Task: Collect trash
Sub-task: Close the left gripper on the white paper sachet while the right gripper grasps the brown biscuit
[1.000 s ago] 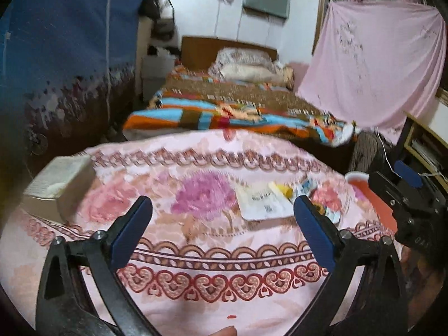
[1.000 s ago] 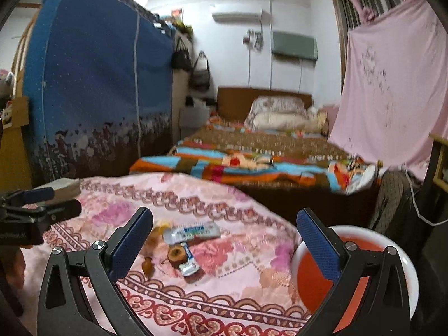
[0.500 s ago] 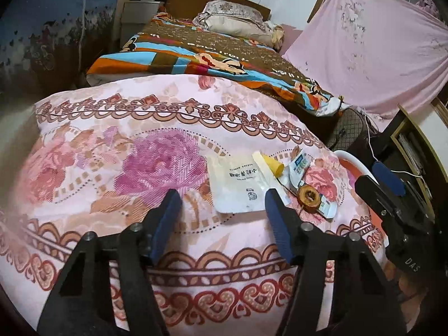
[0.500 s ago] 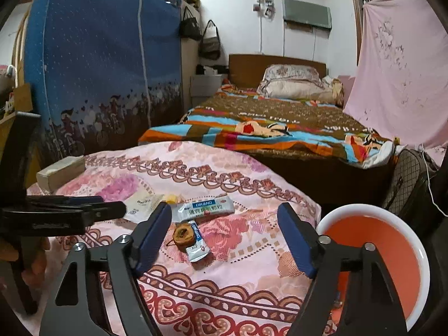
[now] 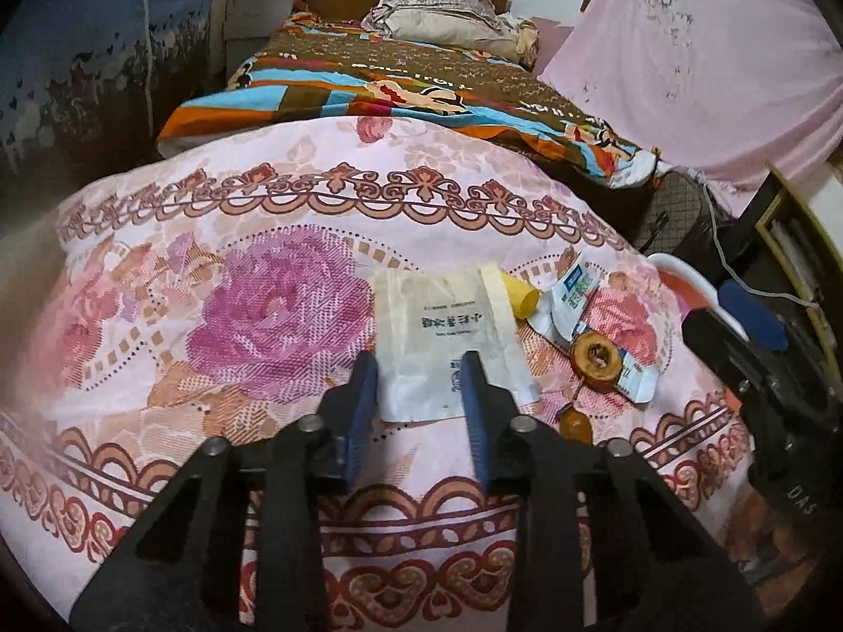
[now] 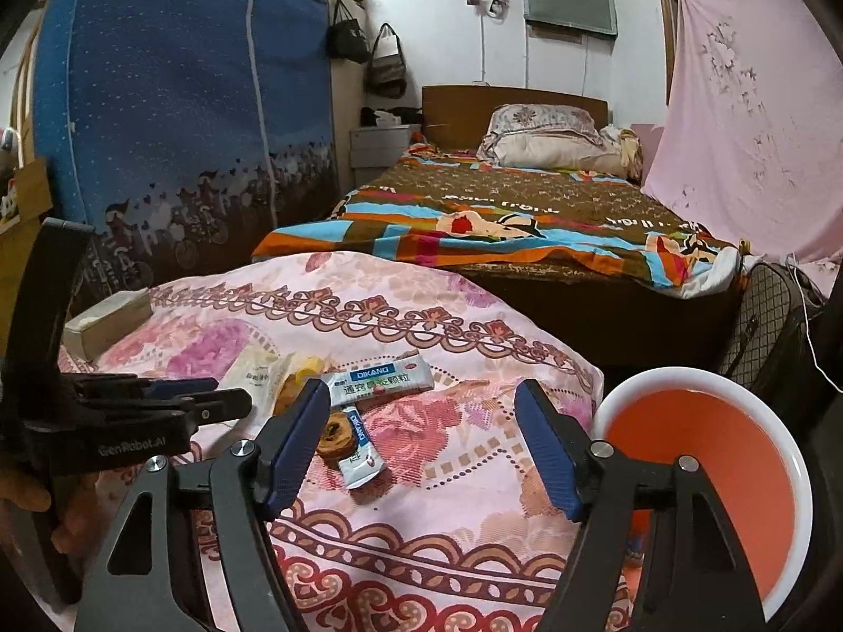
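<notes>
On the left of the right wrist view, a cardboard box (image 6: 108,316) sits at the far left edge of the pink floral cloth (image 6: 421,326). The left gripper (image 5: 419,376) is next, angled down over the near edge of a white paper packet (image 5: 448,326); its jaws have just been closing and now stand narrow, with the packet's lower edge lying between the blue pads (image 5: 363,395), though the frames do not show the pads pressing on it. Just right of the packet lies a yellow scrap (image 5: 519,295), partly under the packet's folded strip. Next comes a blue-and-white sachet (image 6: 380,380) printed DIKANG, then a brown ring-shaped piece (image 5: 595,361) resting on a second, smaller sachet (image 6: 361,455), with a small brown bit (image 5: 574,424) near them. All this trash is clustered on the right half of the cloth. The right gripper (image 6: 421,442) hangs above the cloth with jaws apart after narrowing a little; nothing is held, and the ring piece sits just inside its left pad. Furthest right, beyond the cloth's edge, stands an orange bin with a white rim (image 6: 658,376). A bed (image 6: 500,210) lies behind.
</notes>
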The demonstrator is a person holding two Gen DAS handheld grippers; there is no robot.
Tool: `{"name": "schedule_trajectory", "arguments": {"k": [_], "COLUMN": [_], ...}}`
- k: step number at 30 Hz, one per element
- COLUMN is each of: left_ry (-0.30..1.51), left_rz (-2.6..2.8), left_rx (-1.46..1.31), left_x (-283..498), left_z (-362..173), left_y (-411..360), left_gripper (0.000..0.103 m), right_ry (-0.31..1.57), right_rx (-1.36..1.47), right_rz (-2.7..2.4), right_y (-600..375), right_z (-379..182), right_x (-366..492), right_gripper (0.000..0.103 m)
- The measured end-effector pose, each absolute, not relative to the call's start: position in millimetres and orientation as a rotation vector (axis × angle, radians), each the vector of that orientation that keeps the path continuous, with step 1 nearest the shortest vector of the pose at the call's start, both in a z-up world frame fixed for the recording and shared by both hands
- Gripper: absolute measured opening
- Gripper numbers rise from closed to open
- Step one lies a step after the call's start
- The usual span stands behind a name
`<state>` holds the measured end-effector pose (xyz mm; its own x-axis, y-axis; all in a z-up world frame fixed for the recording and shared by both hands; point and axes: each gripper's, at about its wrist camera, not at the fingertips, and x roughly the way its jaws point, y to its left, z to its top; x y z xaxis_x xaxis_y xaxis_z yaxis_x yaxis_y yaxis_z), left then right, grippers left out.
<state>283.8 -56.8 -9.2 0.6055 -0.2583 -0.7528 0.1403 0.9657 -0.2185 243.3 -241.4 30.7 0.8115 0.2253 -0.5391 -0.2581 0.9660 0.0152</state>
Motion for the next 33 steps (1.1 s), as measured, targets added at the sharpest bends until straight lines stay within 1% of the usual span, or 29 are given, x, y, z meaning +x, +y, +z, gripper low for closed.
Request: {"name": "schedule_trajectory", "arguments": {"k": [1,2,3,4,5,6,7,8,11,16,24,26,28,33], "left_ry": [0.888,0.885,0.884,0.883,0.879,0.876,0.869,0.857,0.799,0.752,0.783,0.801,0.819,0.88], "left_rz": [-0.227,-0.226,-0.228,-0.233,-0.236,-0.244,-0.253,-0.264,-0.289,-0.281,-0.276,-0.268,-0.269,-0.261], "left_rx": [-0.133,-0.13,-0.131,-0.136,-0.141,-0.151,-0.162,-0.175,-0.203,-0.206,-0.258,-0.284,-0.298,-0.31], "left_x": [282.9,282.3,281.7,281.2,280.4,279.4,277.9,276.7,266.0,256.3,249.1,251.7,253.4,261.1], "left_z": [-8.9,-8.5,-8.4,-8.3,-7.9,-7.2,-6.4,-5.6,3.1,12.5,6.9,3.1,-0.1,-9.6], "left_y": [-57.9,-58.0,-58.0,-57.1,-56.0,-54.7,-53.7,-53.8,-48.4,-40.3,-20.3,-15.4,-14.0,-15.0], "left_gripper": [0.007,0.0,0.0,0.0,0.0,0.0,0.0,0.0,0.0,0.0,0.0,0.0,0.0,0.0], "right_ry": [0.568,0.568,0.57,0.572,0.574,0.578,0.581,0.584,0.597,0.655,0.741,0.743,0.75,0.753], "right_rx": [-0.059,-0.062,-0.065,-0.068,-0.072,-0.075,-0.078,-0.08,-0.089,-0.135,-0.23,-0.239,-0.24,-0.236], "right_rz": [0.26,0.261,0.265,0.268,0.271,0.277,0.28,0.288,0.319,0.383,0.42,0.414,0.422,0.427], "right_y": [-241.7,-241.7,-241.4,-240.4,-239.6,-239.2,-237.2,-236.5,-231.8,-217.3,-194.5,-194.3,-194.0,-194.2], "right_z": [30.7,30.4,30.2,29.7,29.2,28.8,27.9,27.4,25.6,18.5,4.7,4.1,3.1,3.2], "right_x": [243.3,243.6,243.9,244.5,244.5,245.1,245.1,245.3,246.3,251.4,257.2,256.6,257.2,257.9], "right_gripper": [0.072,0.072,0.071,0.068,0.062,0.058,0.05,0.047,0.039,0.036,0.034,0.026,0.021,0.019]}}
